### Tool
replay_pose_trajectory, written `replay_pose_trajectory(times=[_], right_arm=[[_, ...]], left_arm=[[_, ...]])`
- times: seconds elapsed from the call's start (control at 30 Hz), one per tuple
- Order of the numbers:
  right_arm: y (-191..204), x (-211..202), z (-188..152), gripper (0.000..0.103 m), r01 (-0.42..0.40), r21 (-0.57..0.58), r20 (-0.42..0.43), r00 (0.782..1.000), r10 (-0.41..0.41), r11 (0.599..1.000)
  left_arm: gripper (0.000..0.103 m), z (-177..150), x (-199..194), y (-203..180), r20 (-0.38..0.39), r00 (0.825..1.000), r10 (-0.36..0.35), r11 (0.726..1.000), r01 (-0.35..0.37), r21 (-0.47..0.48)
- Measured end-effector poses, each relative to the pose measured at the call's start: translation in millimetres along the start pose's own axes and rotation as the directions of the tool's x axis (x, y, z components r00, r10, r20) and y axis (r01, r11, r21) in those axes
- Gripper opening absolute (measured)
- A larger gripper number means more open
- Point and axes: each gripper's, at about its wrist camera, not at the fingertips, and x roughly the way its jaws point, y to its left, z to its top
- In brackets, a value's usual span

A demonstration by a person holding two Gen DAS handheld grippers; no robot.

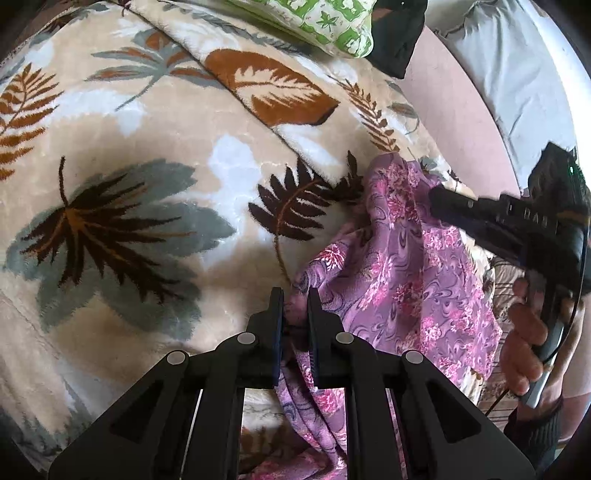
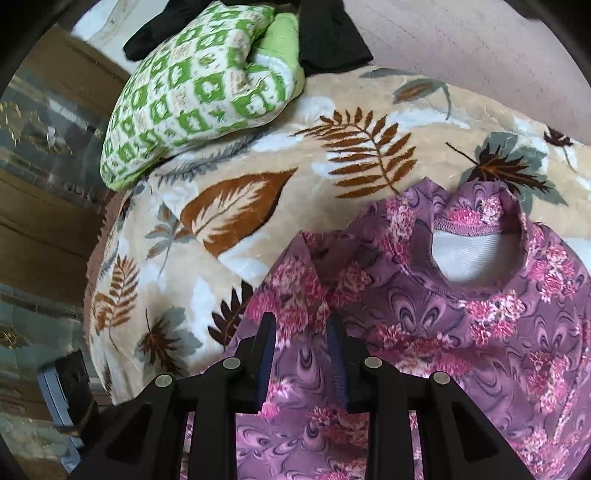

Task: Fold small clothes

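Observation:
A small purple top with pink flowers [image 1: 399, 266] lies on a beige leaf-patterned blanket [image 1: 147, 147]. My left gripper [image 1: 295, 299] is shut on the top's edge, with cloth pinched between its fingers and hanging below. The right gripper [image 1: 439, 203] shows at the right of the left wrist view, over the top, with a hand on its handle. In the right wrist view the top [image 2: 461, 332] lies with its round neck opening toward the far side. My right gripper [image 2: 301, 328] is open just above the shoulder area, with nothing between its fingers.
A green and white patterned pillow [image 2: 192, 96] and dark clothing [image 2: 328, 33] lie at the far end of the blanket [image 2: 229, 206]. A pink wall [image 2: 461, 37] is behind. Wooden furniture [image 2: 48, 206] stands at the left.

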Motion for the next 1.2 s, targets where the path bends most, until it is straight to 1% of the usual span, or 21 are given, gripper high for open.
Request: replay_pose_trajectory(times=[0.07,0.1,0.2,0.27,0.3,0.33,0.37,0.43,0.47,0.53,0.6,0.7,0.77,0.87,0.93,0.97,1.03,1.07,1.1,1.17,1.2], right_arm=[[-2.7,4.3,7.1,0.039,-0.009,0.007,-0.004,1.0,0.009,1.0],[-4.2,7.1,11.4,0.053,0.005,0.011,0.009,1.0,-0.005,1.0],[-6.6,17.9,20.4,0.054,0.011,0.019,0.007,1.0,-0.011,1.0],[-7.9,27.9,24.0,0.054,-0.026,0.032,0.001,1.0,0.026,0.999],[-5.9,33.2,24.3,0.05,-0.037,0.029,-0.005,0.999,0.037,0.999],[-1.5,38.2,23.9,0.037,-0.036,0.014,-0.006,0.999,0.036,0.999],[3.4,43.3,23.4,0.031,-0.019,-0.001,-0.013,1.0,0.019,1.0],[11.2,42.7,23.6,0.002,0.029,-0.024,-0.001,1.0,-0.03,0.999],[14.2,35.2,24.9,0.002,0.027,-0.031,0.03,0.999,-0.026,0.999],[18.7,9.1,29.2,0.002,-0.015,-0.031,0.117,0.993,0.019,0.999],[17.9,-6.7,34.6,0.002,-0.04,-0.015,0.16,0.986,0.042,0.999],[13.4,-3.0,42.1,0.002,0.007,0.005,0.151,0.988,-0.008,1.0],[7.9,6.4,44.4,0.002,0.007,0.028,0.133,0.991,-0.011,1.0],[0.7,14.8,47.6,0.002,0.022,0.063,0.143,0.989,-0.031,0.998],[-0.7,18.8,49.2,0.002,0.057,0.055,0.154,0.986,-0.065,0.997],[-3.5,20.6,48.8,0.002,0.061,0.055,0.148,0.987,-0.068,0.997],[-11.3,15.5,44.7,0.002,-0.013,0.077,0.136,0.991,0.003,0.997],[-13.5,6.4,40.3,0.002,-0.05,0.078,0.154,0.987,0.037,0.996],[-15.3,-5.6,34.0,0.003,-0.071,0.071,0.183,0.981,0.057,0.995],[-18.9,-33.1,14.0,0.013,-0.102,0.053,0.233,0.969,0.087,0.993],[-21.7,-46.8,0.4,0.029,-0.117,0.048,0.255,0.962,0.102,0.992]], left_arm=[[0.01,-0.7,0.5,0.3,-0.004,1.0,0.001,1.0,-0.001,-0.003],[0.01,-0.9,0.1,0.1,-0.003,1.0,-0.001,1.0,0.001,-0.004],[0.011,-0.5,-1.6,-0.8,0.0,1.0,-0.004,1.0,0.004,0.0],[0.01,-0.5,-0.6,-0.9,-0.002,1.0,0.002,1.0,-0.002,-0.001],[0.011,-0.2,0.9,-0.4,-0.006,1.0,0.008,1.0,-0.008,-0.002],[0.01,0.4,2.3,0.9,-0.011,1.0,0.01,1.0,-0.01,-0.007],[0.01,0.9,2.6,2.5,-0.014,1.0,0.004,1.0,-0.004,-0.016],[0.01,2.4,-3.3,7.6,0.002,0.999,-0.034,0.998,0.034,-0.046],[0.01,3.3,-10.4,9.7,0.026,0.998,-0.058,0.997,0.059,-0.057],[0.01,6.8,-27.0,13.8,0.089,0.992,-0.089,0.993,0.095,-0.071],[0.01,11.1,-33.3,22.8,0.118,0.987,-0.107,0.986,0.12,-0.114],[0.01,16.7,-28.5,33.7,0.116,0.989,-0.089,0.981,0.107,-0.161],[0.01,22.7,-26.8,37.5,0.123,0.988,-0.091,0.977,0.112,-0.179],[0.01,37.7,-23.3,30.8,0.129,0.99,-0.056,0.985,0.076,-0.152],[0.01,48.4,-12.1,20.3,0.084,0.996,-0.024,0.995,0.032,-0.091],[0.011,49.6,-9.0,20.5,0.078,0.997,0.003,0.996,0.003,-0.087],[0.013,47.7,-6.1,28.9,0.055,0.998,0.008,0.992,-0.001,-0.124],[0.013,47.9,-7.3,33.0,0.054,0.998,0.021,0.99,-0.013,-0.14],[0.013,48.6,-11.6,36.9,0.069,0.997,0.047,0.988,-0.036,-0.15],[0.013,48.4,-22.6,42.2,0.11,0.99,0.091,0.984,-0.072,-0.163],[0.013,46.6,-31.1,44.1,0.139,0.984,0.108,0.982,-0.083,-0.171]])
